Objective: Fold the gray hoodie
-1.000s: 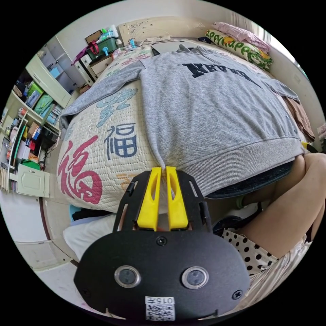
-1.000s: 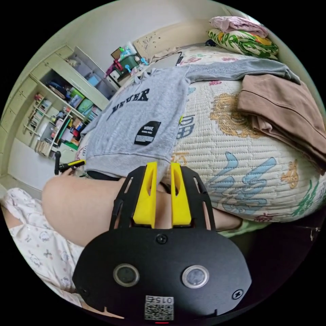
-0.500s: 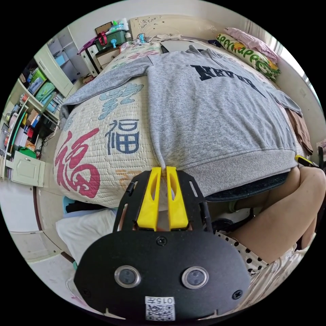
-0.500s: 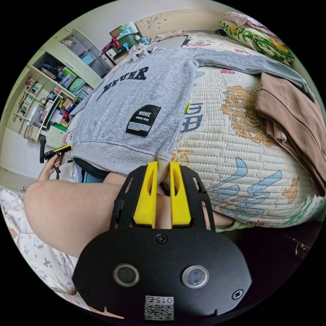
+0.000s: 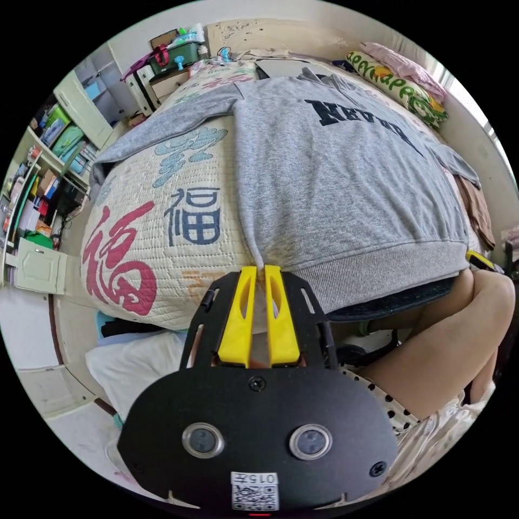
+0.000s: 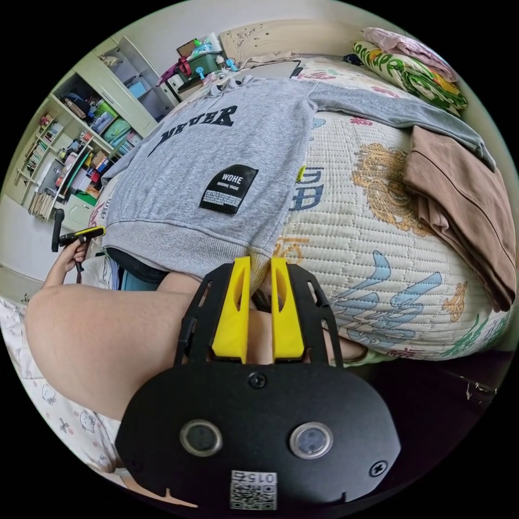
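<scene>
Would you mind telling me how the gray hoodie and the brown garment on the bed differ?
The gray hoodie lies spread flat, sleeves out; the brown garment sits folded. The hoodie carries dark lettering and a black patch; the brown garment looks plain. Both grippers hold the hoodie's hem; nothing touches the brown garment. Both rest on the quilt.

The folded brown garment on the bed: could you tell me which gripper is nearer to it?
Right. The right gripper pinches the gray hoodie at the hem corner on the brown garment's side; the left gripper pinches the opposite hem corner, across the hoodie's width.
</scene>
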